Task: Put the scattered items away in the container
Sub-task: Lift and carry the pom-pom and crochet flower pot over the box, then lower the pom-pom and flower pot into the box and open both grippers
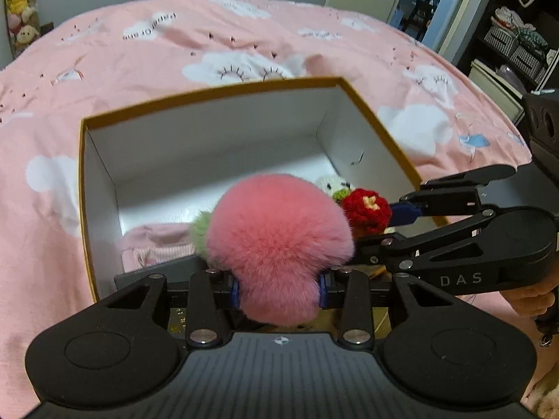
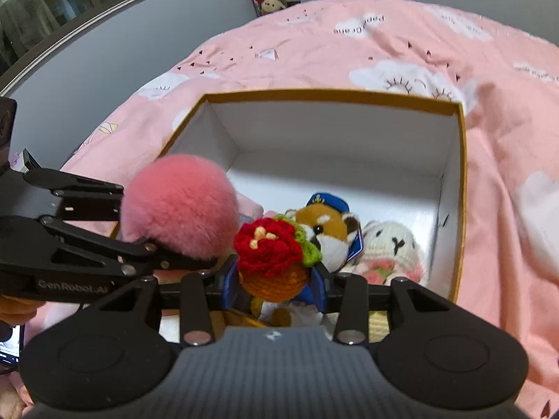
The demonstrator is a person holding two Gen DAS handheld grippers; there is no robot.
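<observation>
Left wrist view: left gripper (image 1: 279, 288) pinches a fluffy pink pompom (image 1: 279, 241), right gripper (image 2: 276, 288) a crocheted red flower basket (image 2: 270, 262); release both only once past the near edge of the white cardboard box (image 1: 209, 92).

Bedroom. Pink bedspread (image 1: 244, 45) w/ white cloud print fills most of both views. Grey wall (image 2: 87, 80) behind, upper left in right view. Stack of plush toys (image 1: 21, 7) at upper left of left view. Mirror (image 1: 422, 3) upper right, dark shelves (image 1: 517, 42) w/ checked bins far right.
</observation>
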